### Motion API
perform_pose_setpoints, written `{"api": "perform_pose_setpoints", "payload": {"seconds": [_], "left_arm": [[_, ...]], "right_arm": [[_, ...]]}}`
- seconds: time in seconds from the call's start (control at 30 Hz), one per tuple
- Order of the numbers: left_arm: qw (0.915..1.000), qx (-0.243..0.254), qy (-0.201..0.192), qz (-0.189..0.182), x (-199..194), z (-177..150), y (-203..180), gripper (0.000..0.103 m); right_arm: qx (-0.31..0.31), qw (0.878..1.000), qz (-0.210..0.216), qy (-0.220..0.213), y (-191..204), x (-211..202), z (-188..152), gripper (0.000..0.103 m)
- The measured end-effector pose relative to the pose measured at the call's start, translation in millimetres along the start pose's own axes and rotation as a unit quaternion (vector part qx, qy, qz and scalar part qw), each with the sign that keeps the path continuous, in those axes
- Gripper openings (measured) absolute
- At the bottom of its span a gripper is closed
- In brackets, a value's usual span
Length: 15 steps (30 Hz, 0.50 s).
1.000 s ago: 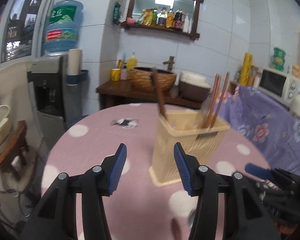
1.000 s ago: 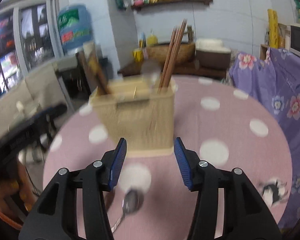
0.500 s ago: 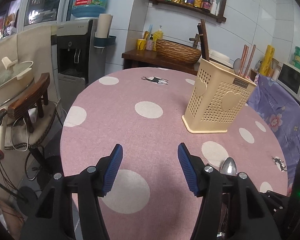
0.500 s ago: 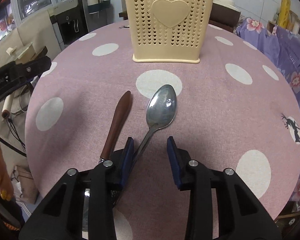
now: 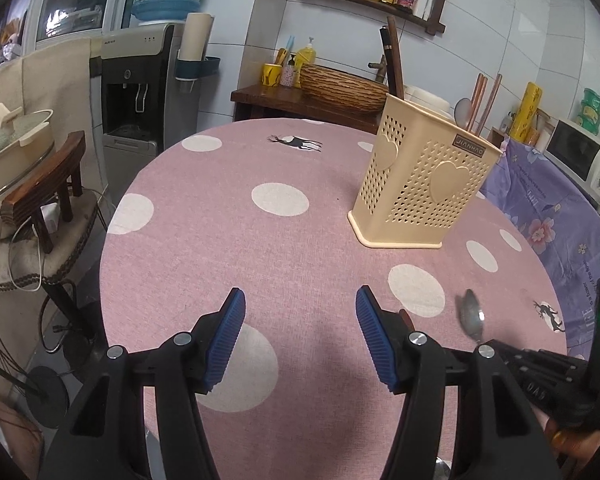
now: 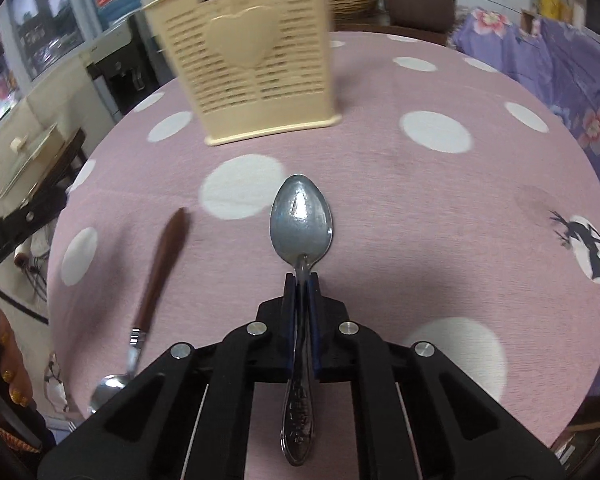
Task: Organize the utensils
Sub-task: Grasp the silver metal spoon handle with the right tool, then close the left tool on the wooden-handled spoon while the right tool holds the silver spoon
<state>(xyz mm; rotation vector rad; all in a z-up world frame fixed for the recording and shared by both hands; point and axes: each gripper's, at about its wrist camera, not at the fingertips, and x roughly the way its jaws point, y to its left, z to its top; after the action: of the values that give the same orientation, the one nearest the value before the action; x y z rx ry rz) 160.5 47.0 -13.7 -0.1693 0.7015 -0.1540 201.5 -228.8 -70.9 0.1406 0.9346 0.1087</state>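
A metal spoon [image 6: 302, 216] is clamped by its handle between closed blue pads, bowl pointing forward and facing up, above the pink dotted cloth. A second spoon with a brown wooden handle [image 6: 162, 264] is laid flat on the cloth to its left, bowl nearest the camera. Beyond them, a cream perforated holder [image 5: 422, 178] is stood upright, with chopsticks [image 5: 485, 102], a spoon and a dark handle inside.

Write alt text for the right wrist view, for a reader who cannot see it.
The right gripper is shut on the handle of a metal spoon, bowl pointing forward over a pink polka-dot tablecloth. A cream perforated utensil holder with a heart stands ahead, and a wooden-handled spoon lies on the cloth to the left.
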Motion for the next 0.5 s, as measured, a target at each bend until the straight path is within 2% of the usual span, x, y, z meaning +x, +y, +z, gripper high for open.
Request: {"api": "perform_pose_setpoints", "payload": {"seconds": [0.1, 0.27, 0.37, 0.4, 0.43, 0.5], "left_arm": [[1.0000, 0.005, 0.007, -0.004, 1.8, -1.1, -4.7, 0.058], [0.9997, 0.012, 0.019, -0.012, 6.1, -5.6, -13.4, 0.061], [0.9992, 0.021, 0.029, -0.014, 8.7, -9.3, -20.9, 0.063], [0.9991, 0.024, 0.031, -0.014, 9.2, -10.0, -23.2, 0.063], [0.9990, 0.026, 0.034, -0.015, 9.8, -11.2, -25.5, 0.064], [0.9985, 0.031, 0.040, -0.018, 11.7, -13.4, -30.8, 0.064]], "right_arm": [[0.007, 1.000, -0.005, -0.007, -15.8, -5.5, -4.1, 0.007], [-0.006, 1.000, 0.006, -0.022, -17.5, -4.4, -6.7, 0.009], [-0.007, 0.999, 0.027, -0.027, -17.6, -5.6, -6.7, 0.032], [-0.010, 0.999, 0.022, -0.030, -16.3, -5.7, -6.4, 0.047], [-0.016, 0.999, 0.015, -0.032, -15.5, -5.4, -6.1, 0.051], [-0.029, 0.999, -0.003, -0.032, -13.8, -3.3, -4.9, 0.051]]}}
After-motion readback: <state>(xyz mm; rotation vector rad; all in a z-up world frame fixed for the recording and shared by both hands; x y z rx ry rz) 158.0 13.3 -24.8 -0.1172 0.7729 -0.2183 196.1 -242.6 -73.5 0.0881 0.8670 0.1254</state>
